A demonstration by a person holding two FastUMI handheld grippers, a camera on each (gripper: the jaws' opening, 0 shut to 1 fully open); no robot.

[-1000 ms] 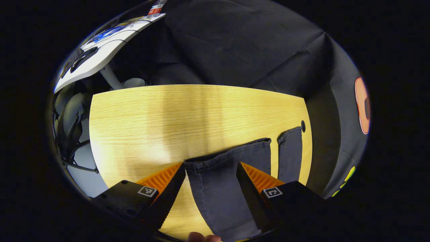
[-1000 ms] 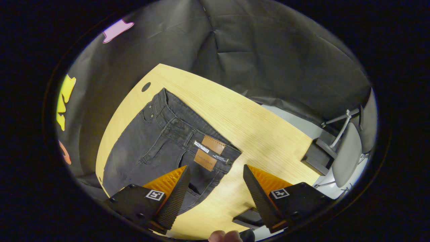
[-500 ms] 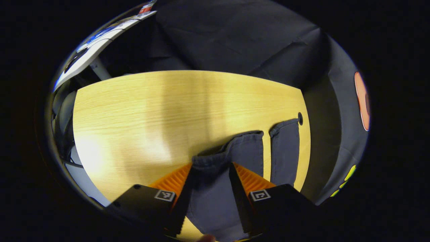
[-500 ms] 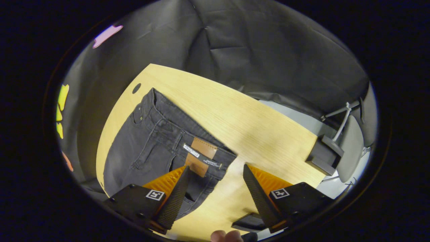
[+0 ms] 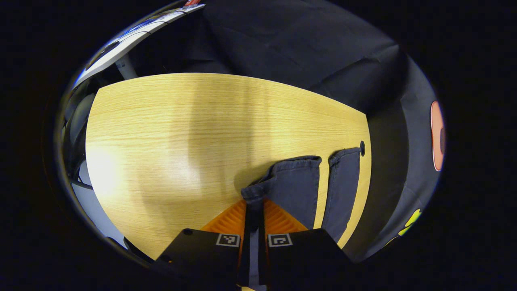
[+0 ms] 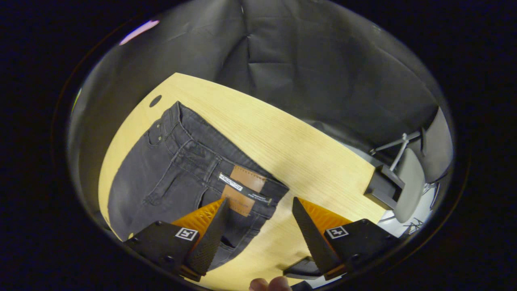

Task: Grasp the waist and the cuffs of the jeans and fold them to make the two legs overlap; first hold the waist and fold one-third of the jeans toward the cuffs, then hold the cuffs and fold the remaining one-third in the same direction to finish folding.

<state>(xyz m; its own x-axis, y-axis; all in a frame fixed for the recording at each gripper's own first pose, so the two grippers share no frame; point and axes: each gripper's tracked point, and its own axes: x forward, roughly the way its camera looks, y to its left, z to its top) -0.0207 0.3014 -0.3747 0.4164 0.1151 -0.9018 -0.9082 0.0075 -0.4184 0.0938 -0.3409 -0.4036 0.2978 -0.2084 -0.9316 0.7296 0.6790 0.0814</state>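
On the table: dark jeans [image 6: 177, 169] lie flat on a light wooden table [image 5: 169, 129], legs side by side and not yet overlapped — the first fold looks just begun.
Left gripper: the left gripper [image 5: 253, 212] has its fingers closed tight on the near cuff [image 5: 258, 192], both pressing a pinch of denim that stands puckered off the wood; judged as the hold needed to carry this leg over the other.
Far cuff: the second cuff [image 5: 343, 161] rests flat just beside the first, near the table's right edge and a small round hole [image 5: 362, 148].
Right gripper: the right gripper [image 6: 258, 218] hangs with fingers spread wide and nothing between them, above the waist [image 6: 226, 161] by the brown patch [image 6: 244, 190] — seemingly lining up to take the waistband's near corner.
Hard to make out: the jeans' middle is cut off in both views; the cloth under the left fingers is hidden by the gripper body; 1 fingertip [image 6: 270, 284] of the holding hand peeks in at the right gripper view's bottom edge.
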